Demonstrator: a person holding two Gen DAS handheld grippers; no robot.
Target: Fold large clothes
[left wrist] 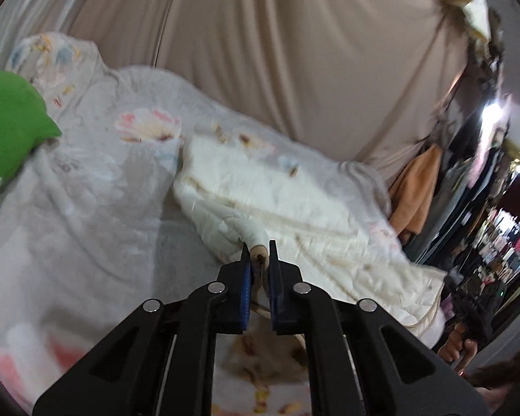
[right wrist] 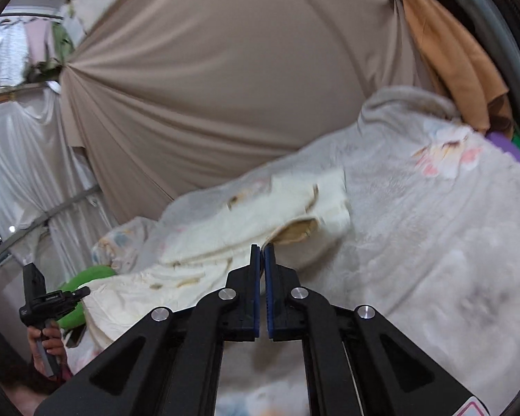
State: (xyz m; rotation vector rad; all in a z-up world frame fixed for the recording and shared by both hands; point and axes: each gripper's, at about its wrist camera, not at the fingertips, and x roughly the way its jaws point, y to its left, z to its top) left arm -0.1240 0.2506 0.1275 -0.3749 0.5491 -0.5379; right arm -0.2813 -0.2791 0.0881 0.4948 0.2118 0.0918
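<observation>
Both sets of jaws sit lowest in my views. Left gripper [left wrist: 259,254] pinches a rolled cream cuff; right gripper [right wrist: 262,253] is pressed together on a thin tan-lined edge. From them the cream coat [left wrist: 277,190] stretches toward twelve o'clock across the bed [left wrist: 86,208]. I judge a fold is underway; next I carry both edges over, level together.

right gripper [right wrist: 262,248]: bottom centre, jaws closed on an edge of the cream garment [right wrist: 225,228]
cream garment: mid-frame, spread leftward over the grey floral blanket [right wrist: 433,242]
left gripper [right wrist: 48,298]: lower left, held by a hand [right wrist: 46,345]
beige curtain [right wrist: 208,86]: upper frame
orange cloth [right wrist: 450,52]: upper right
</observation>
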